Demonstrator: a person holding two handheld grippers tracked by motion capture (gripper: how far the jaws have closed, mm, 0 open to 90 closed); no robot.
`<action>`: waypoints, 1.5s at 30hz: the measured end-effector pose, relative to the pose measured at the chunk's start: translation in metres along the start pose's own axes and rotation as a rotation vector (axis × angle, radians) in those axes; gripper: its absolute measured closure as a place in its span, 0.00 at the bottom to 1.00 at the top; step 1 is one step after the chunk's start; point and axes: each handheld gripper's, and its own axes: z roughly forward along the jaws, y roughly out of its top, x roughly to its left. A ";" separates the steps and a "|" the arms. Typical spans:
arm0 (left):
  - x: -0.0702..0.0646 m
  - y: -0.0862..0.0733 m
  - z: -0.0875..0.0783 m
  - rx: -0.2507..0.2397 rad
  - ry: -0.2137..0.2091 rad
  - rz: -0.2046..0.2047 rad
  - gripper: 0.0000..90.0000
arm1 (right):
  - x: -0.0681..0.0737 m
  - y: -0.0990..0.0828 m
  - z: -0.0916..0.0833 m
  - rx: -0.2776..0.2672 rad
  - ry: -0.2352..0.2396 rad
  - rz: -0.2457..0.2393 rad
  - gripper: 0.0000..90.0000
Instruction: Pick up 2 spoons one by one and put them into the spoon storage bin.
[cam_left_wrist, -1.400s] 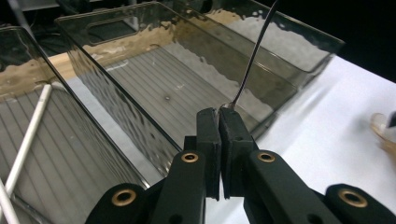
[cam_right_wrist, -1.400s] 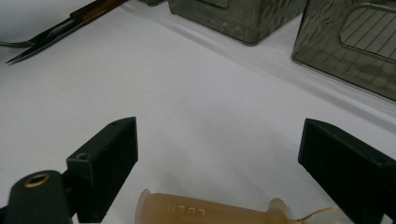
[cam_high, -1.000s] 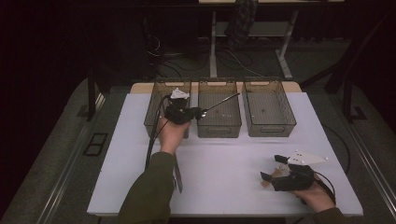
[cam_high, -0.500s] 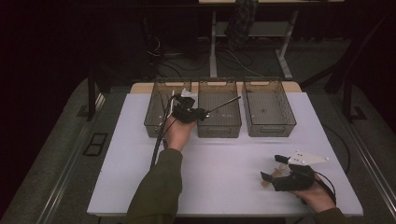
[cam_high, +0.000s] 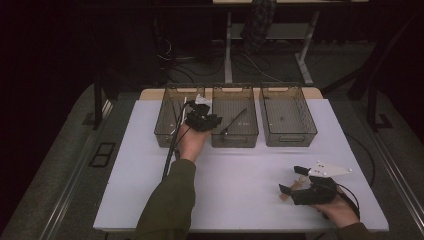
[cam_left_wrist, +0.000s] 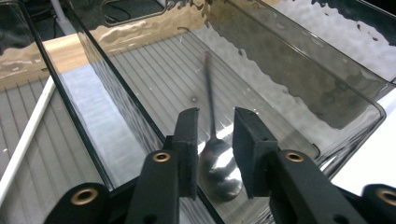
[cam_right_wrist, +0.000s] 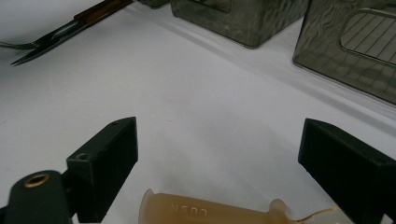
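Note:
A metal spoon (cam_high: 235, 121) lies slantwise in the middle smoky-plastic bin (cam_high: 235, 141). My left gripper (cam_high: 204, 118) hovers over that bin's left wall. Its jaws have just been opening. In the left gripper view the left gripper (cam_left_wrist: 215, 116) stands a little apart, and the spoon (cam_left_wrist: 218, 163) rests below the gap on the bin's ribbed floor, free of the pads. At the table's near right, my right gripper (cam_high: 291, 181) rests wide open. Between the jaws of the right gripper (cam_right_wrist: 219, 135) a tan plastic piece (cam_right_wrist: 210, 212) lies on the table, untouched.
Three bins stand in a row at the back: left (cam_high: 164, 131), middle, and right (cam_high: 289, 141). A white stick (cam_left_wrist: 23, 140) lies in the left bin. Dark utensils with a brown handle (cam_right_wrist: 60, 30) lie on the white table (cam_high: 240, 170).
The spoon, held out over the middle bin before, has dropped out of the left jaws and now lies inside it. The left jaws have parted. The right hand has kept still.

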 end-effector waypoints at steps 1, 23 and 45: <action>0.000 0.000 0.000 0.001 -0.008 0.000 0.74 | 0.000 0.000 0.000 0.000 0.000 0.000 0.13; -0.013 -0.017 -0.032 0.000 -0.154 0.143 0.46 | 0.001 0.000 0.001 0.008 -0.001 0.001 0.13; -0.017 -0.086 -0.085 -0.045 -0.204 0.183 0.00 | 0.001 0.000 0.001 0.005 -0.002 0.002 0.13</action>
